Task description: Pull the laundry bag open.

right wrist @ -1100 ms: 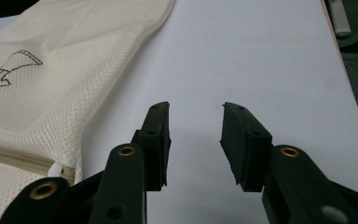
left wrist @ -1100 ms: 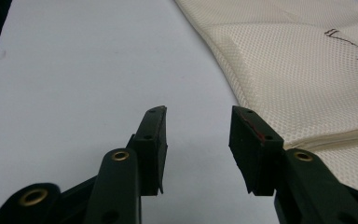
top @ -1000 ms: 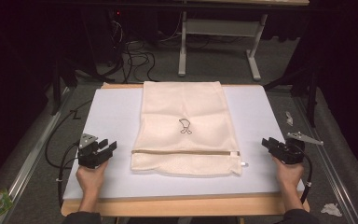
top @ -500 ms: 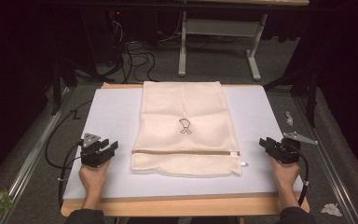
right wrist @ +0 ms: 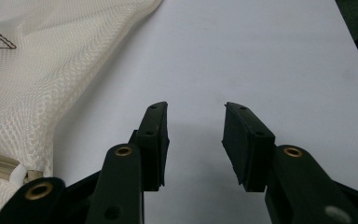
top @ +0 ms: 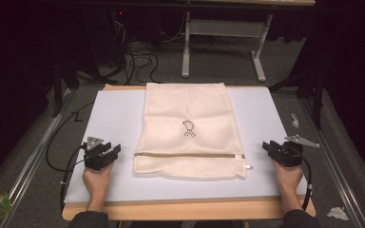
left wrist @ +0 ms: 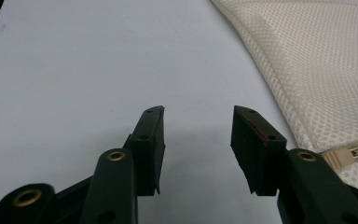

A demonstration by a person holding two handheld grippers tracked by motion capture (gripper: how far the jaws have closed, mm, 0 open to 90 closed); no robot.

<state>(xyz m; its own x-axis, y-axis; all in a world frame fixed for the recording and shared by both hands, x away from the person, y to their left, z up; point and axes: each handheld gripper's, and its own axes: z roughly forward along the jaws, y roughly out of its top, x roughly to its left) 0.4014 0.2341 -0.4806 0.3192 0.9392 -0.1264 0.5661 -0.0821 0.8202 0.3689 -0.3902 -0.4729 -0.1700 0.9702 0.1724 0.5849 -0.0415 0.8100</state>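
A cream mesh laundry bag (top: 187, 128) lies flat on the white table cover (top: 114, 114), a small dark emblem at its middle. Its zipper (top: 187, 154) runs across near the front edge, with the white pull (top: 247, 166) at the right end. My left gripper (top: 110, 153) rests on the cover left of the bag, open, with bare cover between its jaws (left wrist: 198, 112); the bag's edge (left wrist: 326, 70) lies to the right of them. My right gripper (top: 268, 146) rests right of the bag, and its jaws (right wrist: 196, 107) have just been opening a little with nothing between them.
A wooden table edge (top: 185, 209) borders the cover at the front. A metal piece (top: 302, 140) lies off the table's right side, with crumpled paper (top: 337, 213) on the floor. Cables (top: 138, 57) and a desk frame (top: 223, 42) stand behind the table.
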